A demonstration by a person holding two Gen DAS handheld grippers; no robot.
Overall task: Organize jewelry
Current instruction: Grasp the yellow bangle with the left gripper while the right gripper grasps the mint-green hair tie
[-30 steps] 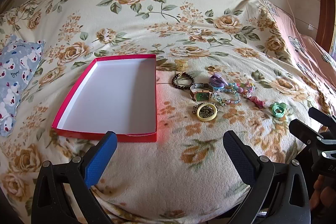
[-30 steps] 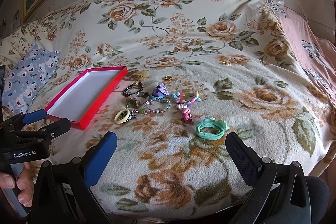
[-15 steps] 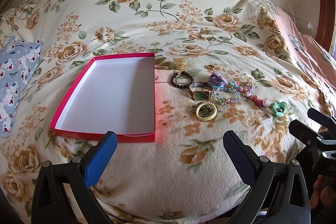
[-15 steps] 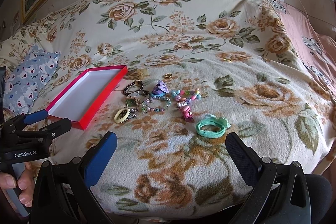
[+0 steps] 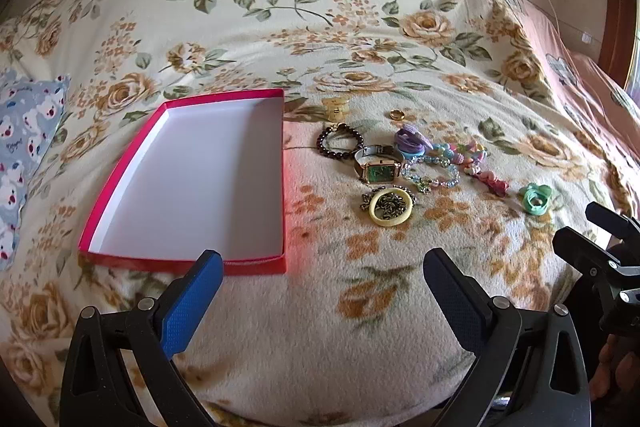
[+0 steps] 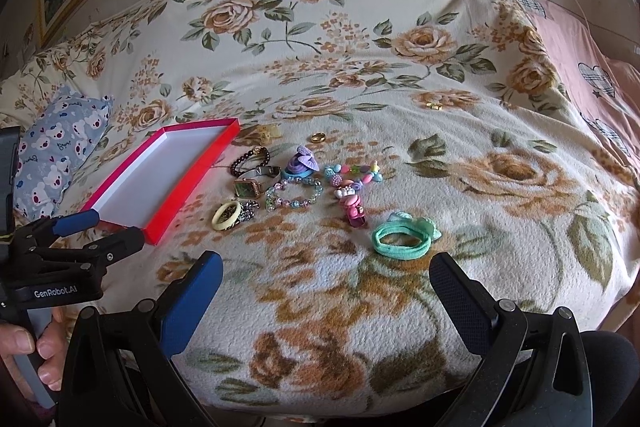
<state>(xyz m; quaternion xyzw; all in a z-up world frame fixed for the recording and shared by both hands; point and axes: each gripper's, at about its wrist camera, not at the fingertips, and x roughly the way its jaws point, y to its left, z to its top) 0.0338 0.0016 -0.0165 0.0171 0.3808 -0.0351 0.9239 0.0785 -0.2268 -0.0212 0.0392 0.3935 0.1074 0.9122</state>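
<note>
In the left wrist view, the left tool (image 5: 322,281) hung wide and empty over the bed (image 5: 248,347), with nothing between it and the red box (image 5: 184,259) ahead. The jewelry (image 5: 404,163) lay clustered just right of the box, the green hair tie (image 5: 535,199) set apart.

In the right wrist view, the right tool (image 6: 324,283) gaped wide and empty near the green hair tie (image 6: 402,237). Only this view showed a small gold piece (image 6: 433,105) far back and a hand (image 6: 30,351) gripping the left tool's handle.
</note>
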